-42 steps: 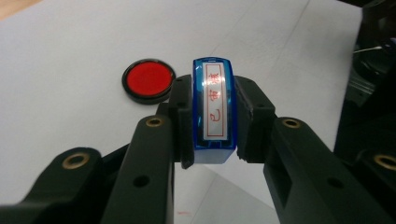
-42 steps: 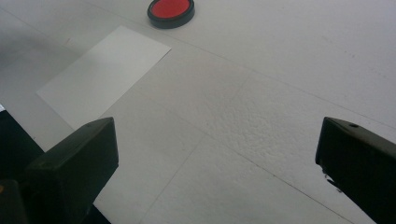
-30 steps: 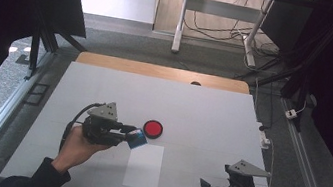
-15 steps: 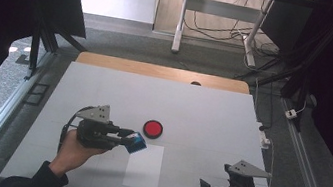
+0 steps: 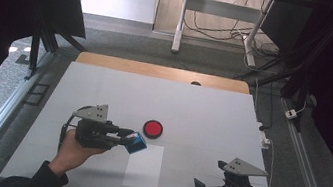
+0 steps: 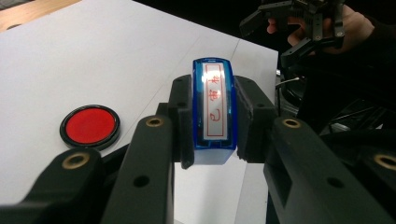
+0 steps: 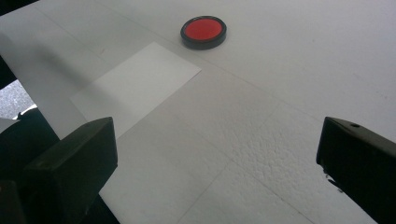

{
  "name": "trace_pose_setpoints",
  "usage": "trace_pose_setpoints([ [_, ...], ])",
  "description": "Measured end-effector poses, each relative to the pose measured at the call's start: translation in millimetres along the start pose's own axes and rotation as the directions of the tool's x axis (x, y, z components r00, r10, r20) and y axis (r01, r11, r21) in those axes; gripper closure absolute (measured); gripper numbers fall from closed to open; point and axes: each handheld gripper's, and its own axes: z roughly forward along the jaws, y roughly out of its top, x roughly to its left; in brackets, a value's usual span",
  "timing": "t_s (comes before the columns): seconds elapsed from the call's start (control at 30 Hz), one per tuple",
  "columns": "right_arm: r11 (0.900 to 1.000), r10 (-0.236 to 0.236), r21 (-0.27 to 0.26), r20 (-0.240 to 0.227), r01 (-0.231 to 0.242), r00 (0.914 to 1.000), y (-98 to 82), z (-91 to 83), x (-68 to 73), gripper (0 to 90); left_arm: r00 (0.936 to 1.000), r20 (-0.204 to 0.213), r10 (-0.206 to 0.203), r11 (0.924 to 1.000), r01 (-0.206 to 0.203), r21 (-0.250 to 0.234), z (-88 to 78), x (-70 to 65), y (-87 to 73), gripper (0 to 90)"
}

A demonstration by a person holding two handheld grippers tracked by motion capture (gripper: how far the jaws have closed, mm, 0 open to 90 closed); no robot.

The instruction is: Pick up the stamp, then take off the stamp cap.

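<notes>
Blue stamp (image 6: 214,112) clamped in left gripper (image 5: 127,140) fingers, shifted from ink pad (image 5: 153,128) toward paper (image 5: 144,166) | right gripper (image 5: 203,186) fingers apart

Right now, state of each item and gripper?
blue stamp: clamped in left gripper, off the table
red ink pad: uncovered, on the table
white paper sheet: flat, blank
left gripper: shut on stamp
right gripper: open, empty
</notes>
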Motion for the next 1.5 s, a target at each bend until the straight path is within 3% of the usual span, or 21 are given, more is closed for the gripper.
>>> trace_pose_setpoints([
  [0.53,0.998,-0.062,0.001,-0.037,0.062,0.9974,10.8,10.7,10.3,0.0,0.9999,0.011,0.013,0.9999,-0.013,-0.001,1.3,0.4,1.1,70.9],
  [0.67,0.997,-0.078,-0.003,-0.064,0.078,0.9949,15.4,15.1,13.4,0.0,0.9998,0.016,0.014,0.9999,-0.014,-0.003,1.0,0.0,1.1,70.9],
  [0.87,0.991,-0.133,-0.010,-0.118,0.133,0.9840,26.8,26.6,22.2,0.0,0.9991,0.032,0.026,0.9996,-0.026,-0.010,1.1,-0.1,2.7,70.9],
  [1.1,0.989,-0.146,-0.014,-0.202,0.147,0.9684,38.2,42.3,28.3,0.0,0.9972,0.054,0.053,0.9986,-0.053,-0.009,2.2,-0.2,2.6,70.9],
  [1.13,0.989,-0.147,-0.021,-0.231,0.146,0.9617,40.3,46.4,30.1,0.0,0.9968,0.055,0.058,0.9983,-0.058,-0.010,2.6,-0.2,2.5,70.9],
  [1.33,0.988,-0.152,-0.010,-0.276,0.155,0.9491,45.7,56.9,35.9,0.0,0.9940,0.079,0.076,0.9971,-0.075,-0.014,4.1,-1.0,2.7,70.9],
  [1.4,0.987,-0.155,-0.003,-0.300,0.162,0.9412,47.7,61.9,38.5,0.0,0.9929,0.089,0.079,0.9969,-0.077,-0.016,4.4,-1.0,2.7,70.9],
  [1.47,0.984,-0.164,0.010,-0.340,0.178,0.9262,50.0,68.6,42.9,0.0,0.9915,0.102,0.081,0.9966,-0.080,-0.018,4.6,-1.0,2.5,70.9],
  [1.5,0.984,-0.164,0.010,-0.340,0.178,0.9262,50.0,68.6,42.9,0.0,0.9908,0.106,0.084,0.9964,-0.082,-0.020,4.7,-1.0,2.4,70.9],
])
